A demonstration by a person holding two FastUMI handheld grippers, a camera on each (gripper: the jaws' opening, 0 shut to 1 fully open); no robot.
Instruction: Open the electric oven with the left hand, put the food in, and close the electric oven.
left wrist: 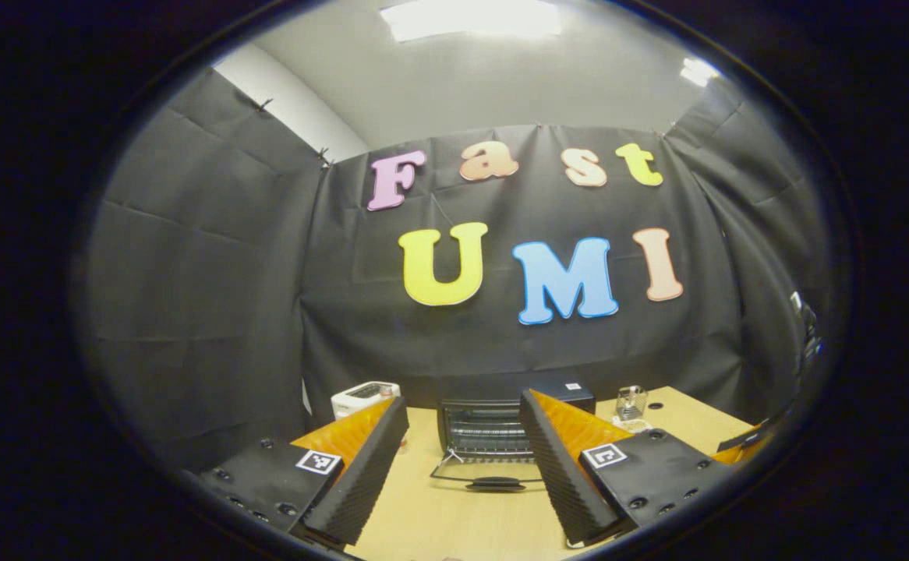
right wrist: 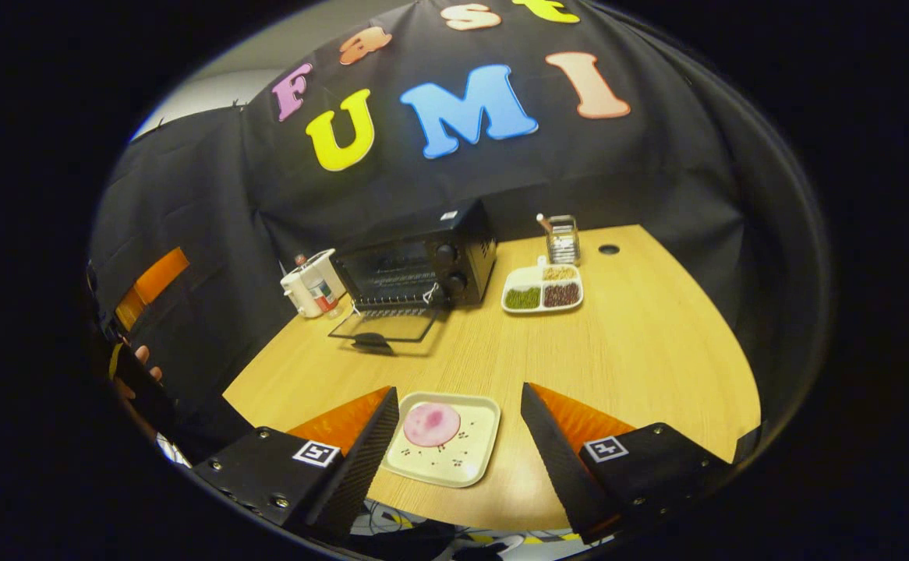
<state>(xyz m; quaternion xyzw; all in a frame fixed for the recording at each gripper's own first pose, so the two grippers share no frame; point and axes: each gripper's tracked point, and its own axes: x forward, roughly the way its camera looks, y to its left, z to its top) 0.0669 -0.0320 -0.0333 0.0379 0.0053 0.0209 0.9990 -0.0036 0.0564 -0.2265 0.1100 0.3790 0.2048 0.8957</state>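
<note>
Oven [right wrist: 415, 265] door down, food [right wrist: 431, 424] on plate [right wrist: 474, 460]

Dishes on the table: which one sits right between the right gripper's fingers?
The square plate carrying the pink round food, at the table's near edge. The divided tray of beans sits farther off beside the oven.

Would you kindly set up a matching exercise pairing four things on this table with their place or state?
Things:
1. oven door
2. pink food
3. divided tray
4. white appliance

Places or states:
A. on the square plate, between the right gripper fingers
B. folded down, open
C. beside the oven on its door side
D. beside the oven on its knob side, holding beans

Pairs: 1-B, 2-A, 3-D, 4-C
</note>
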